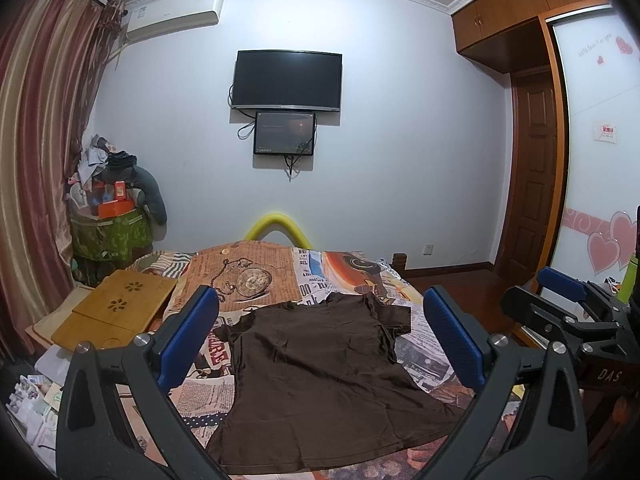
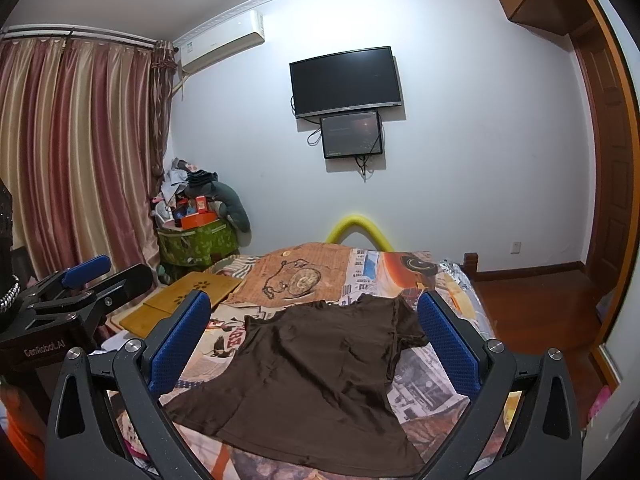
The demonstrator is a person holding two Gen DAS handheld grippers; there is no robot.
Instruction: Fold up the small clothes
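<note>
A small dark brown T-shirt (image 1: 320, 376) lies spread flat on the patterned bedcover (image 1: 256, 276), hem toward me, collar and sleeves toward the far wall. It also shows in the right wrist view (image 2: 312, 376). My left gripper (image 1: 320, 320) is open and empty, held above the shirt with its blue pads wide apart. My right gripper (image 2: 314, 322) is open and empty too, held above the shirt. The right gripper shows at the right edge of the left wrist view (image 1: 568, 300); the left gripper shows at the left of the right wrist view (image 2: 86, 280).
A wooden lap tray (image 1: 116, 312) lies on the bed's left side. Papers (image 1: 36, 404) lie at the left edge. A green bin piled with clutter (image 1: 110, 224) stands by the curtain. A wardrobe (image 1: 600, 152) and wooden floor (image 1: 456, 280) are to the right. A yellow foam tube (image 1: 280, 226) is behind the bed.
</note>
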